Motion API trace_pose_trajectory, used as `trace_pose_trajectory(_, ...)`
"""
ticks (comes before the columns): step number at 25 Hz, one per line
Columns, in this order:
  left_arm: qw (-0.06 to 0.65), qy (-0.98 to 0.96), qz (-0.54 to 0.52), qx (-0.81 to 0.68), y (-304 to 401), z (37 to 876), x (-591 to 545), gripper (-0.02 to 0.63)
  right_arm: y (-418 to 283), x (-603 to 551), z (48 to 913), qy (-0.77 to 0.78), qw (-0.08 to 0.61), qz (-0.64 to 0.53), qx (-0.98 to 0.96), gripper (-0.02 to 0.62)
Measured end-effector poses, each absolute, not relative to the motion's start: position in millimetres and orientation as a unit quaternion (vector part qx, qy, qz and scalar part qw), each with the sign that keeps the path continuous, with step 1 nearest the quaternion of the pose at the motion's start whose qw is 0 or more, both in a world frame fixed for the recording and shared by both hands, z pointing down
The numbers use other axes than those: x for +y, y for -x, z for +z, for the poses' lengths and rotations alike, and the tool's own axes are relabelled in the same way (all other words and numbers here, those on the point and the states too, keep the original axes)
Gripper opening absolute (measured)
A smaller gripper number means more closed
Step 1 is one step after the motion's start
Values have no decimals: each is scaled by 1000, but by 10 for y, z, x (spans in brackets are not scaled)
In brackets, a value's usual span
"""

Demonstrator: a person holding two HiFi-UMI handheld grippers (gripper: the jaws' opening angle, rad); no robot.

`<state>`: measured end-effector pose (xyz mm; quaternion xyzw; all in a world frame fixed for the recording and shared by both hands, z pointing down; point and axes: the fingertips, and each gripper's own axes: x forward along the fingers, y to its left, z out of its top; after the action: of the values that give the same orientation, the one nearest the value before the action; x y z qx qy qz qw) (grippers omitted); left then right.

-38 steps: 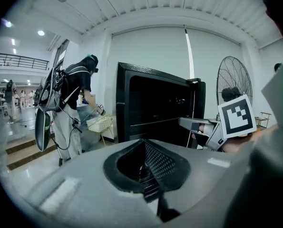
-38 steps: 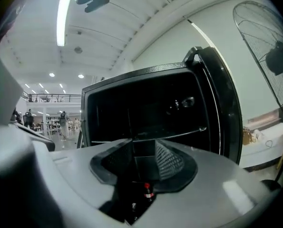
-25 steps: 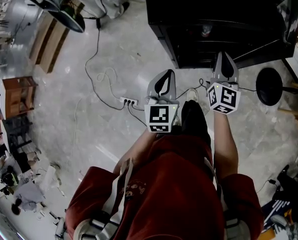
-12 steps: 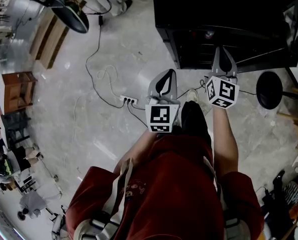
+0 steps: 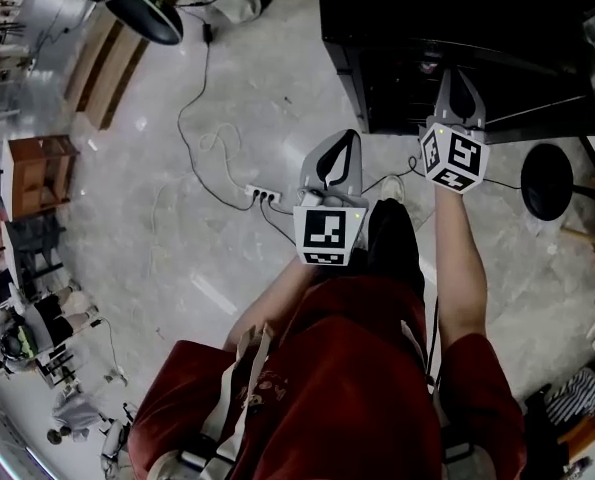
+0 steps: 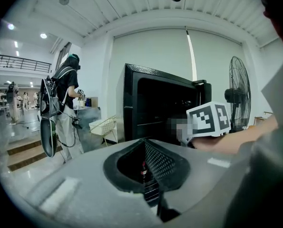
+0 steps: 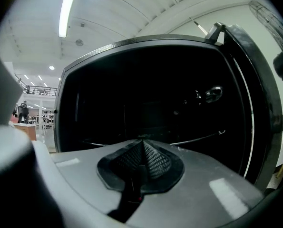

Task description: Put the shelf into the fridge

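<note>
The black fridge (image 5: 477, 28) stands open ahead of me, its inside dark. My right gripper (image 5: 457, 71) is shut and empty, its tips at the front of the open cavity. In the right gripper view the closed tips (image 7: 142, 141) point into the fridge (image 7: 146, 94). A thin metal edge (image 7: 198, 139) crosses the inside; I cannot tell whether it is the shelf. The open door (image 7: 255, 89) stands at the right. My left gripper (image 5: 347, 138) is lower and further left, over the floor, with its tips (image 6: 144, 141) together and nothing held. I see no loose shelf.
A power strip (image 5: 264, 197) and a looping cable (image 5: 202, 138) lie on the marble floor left of the fridge. A black stool (image 5: 549, 180) stands to the right. Behind are a standing fan (image 6: 239, 96), a person with a backpack (image 6: 65, 103) and wooden steps (image 5: 105, 63).
Both grippers have moved forward toward the fridge. The right one has gone further and now reaches the opening. Neither gripper's jaws have changed.
</note>
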<state>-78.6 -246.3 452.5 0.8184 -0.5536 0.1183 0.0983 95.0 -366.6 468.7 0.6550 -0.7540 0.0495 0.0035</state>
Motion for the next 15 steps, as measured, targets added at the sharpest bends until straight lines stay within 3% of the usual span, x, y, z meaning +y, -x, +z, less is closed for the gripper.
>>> trace_pose_trajectory(15, 69, -825, 116, -548, 722, 4590, -2417, 6, -934, -4062, 4694, -664, -17, 26, -747, -5)
